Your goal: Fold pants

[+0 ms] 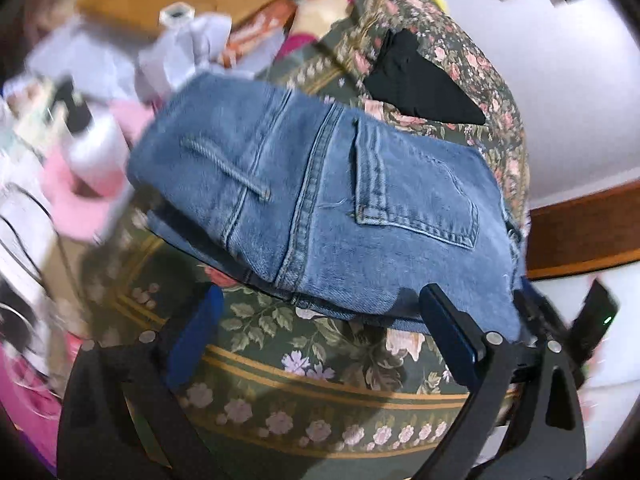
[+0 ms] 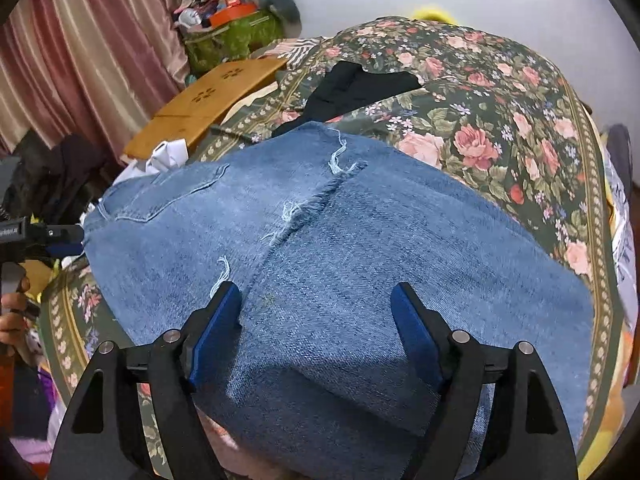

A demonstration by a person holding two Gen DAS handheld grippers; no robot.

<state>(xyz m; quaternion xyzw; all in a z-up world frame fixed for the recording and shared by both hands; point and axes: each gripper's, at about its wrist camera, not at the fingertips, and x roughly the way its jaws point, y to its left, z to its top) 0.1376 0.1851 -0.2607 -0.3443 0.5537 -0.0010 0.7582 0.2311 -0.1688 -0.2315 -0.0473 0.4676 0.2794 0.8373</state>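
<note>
Lying folded on a dark green floral bedspread (image 2: 480, 92), the blue denim pants (image 2: 320, 240) are filling the middle of both views, frayed hems showing across the top layer in the right wrist view and a back pocket (image 1: 416, 188) facing up in the left wrist view.

Left gripper (image 1: 320, 344) is hanging at 6 o'clock of the pants, jaws spread wide and empty, right blue pad at the denim edge, contact unclear, left pad over bare bedspread.

Right gripper (image 2: 316, 336) is hovering over the near part of the denim, jaws apart, nothing pinched between the blue pads.

Black folded cloth (image 2: 360, 84) is lying on the bedspread at 12 o'clock of the pants.

Green fabric basket (image 2: 232, 44) is sitting at 11 o'clock, far back by the wall, holding an orange round box (image 2: 232, 14) and mixed clutter, contents too small to name.

Wooden board with paw cutouts (image 2: 208, 108) is resting at 10 o'clock, white crumpled cloth (image 2: 168, 156) just beside it.

Left-view clutter at 9 o'clock is blurring out.
</note>
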